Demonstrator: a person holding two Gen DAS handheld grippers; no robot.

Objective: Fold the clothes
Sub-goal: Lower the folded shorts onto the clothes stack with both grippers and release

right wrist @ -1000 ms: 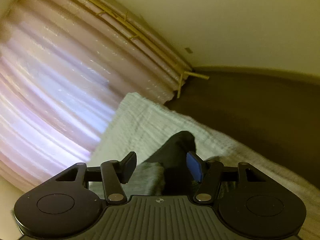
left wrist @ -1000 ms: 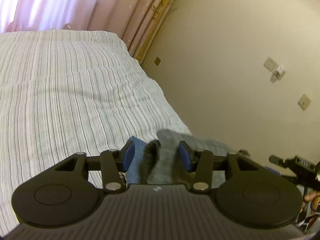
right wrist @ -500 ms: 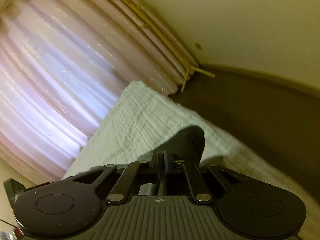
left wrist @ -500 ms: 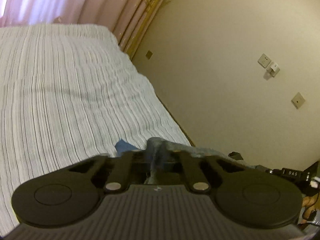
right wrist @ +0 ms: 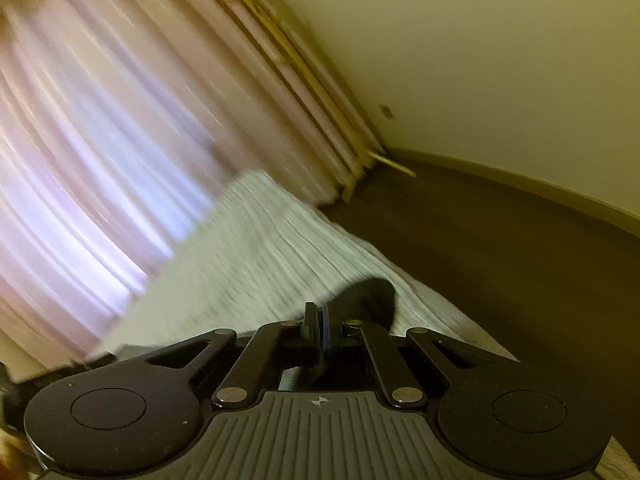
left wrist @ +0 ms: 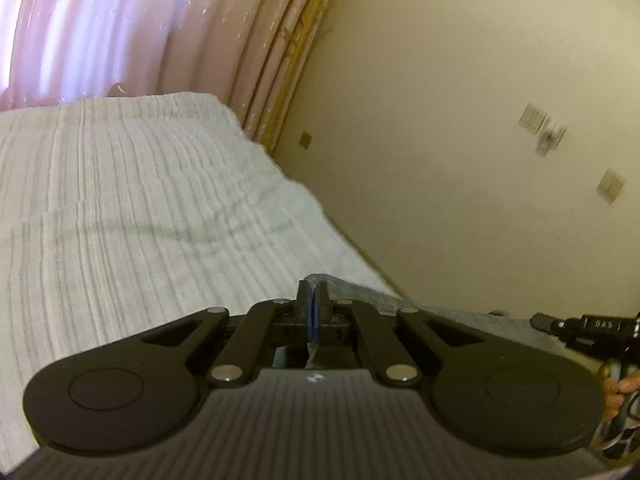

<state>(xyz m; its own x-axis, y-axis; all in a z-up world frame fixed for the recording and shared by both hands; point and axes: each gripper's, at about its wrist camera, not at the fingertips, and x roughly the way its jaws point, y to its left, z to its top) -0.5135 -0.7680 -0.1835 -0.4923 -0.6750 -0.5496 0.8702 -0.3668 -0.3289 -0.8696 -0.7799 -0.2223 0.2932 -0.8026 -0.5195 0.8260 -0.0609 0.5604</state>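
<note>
A grey garment (left wrist: 404, 305) runs along the bed's right edge in the left wrist view, and my left gripper (left wrist: 313, 308) is shut on a fold of it, blue pads pressed together. In the right wrist view the same garment shows as a dark rounded fold (right wrist: 370, 294) rising just beyond my right gripper (right wrist: 320, 322), which is shut on its cloth. Most of the garment lies hidden under both gripper bodies. The right view is blurred by motion.
The striped white bedspread (left wrist: 132, 216) stretches away to the left and ahead. Pink curtains (left wrist: 100, 28) hang behind the bed. A cream wall (left wrist: 460, 140) with sockets and a dark floor (right wrist: 500, 240) lie to the right. The other hand-held gripper (left wrist: 592, 330) and a hand show at the right edge.
Both grippers went from open around the grey garment to fully shut on it. Both views have lifted and tilted, showing more curtain and wall.
</note>
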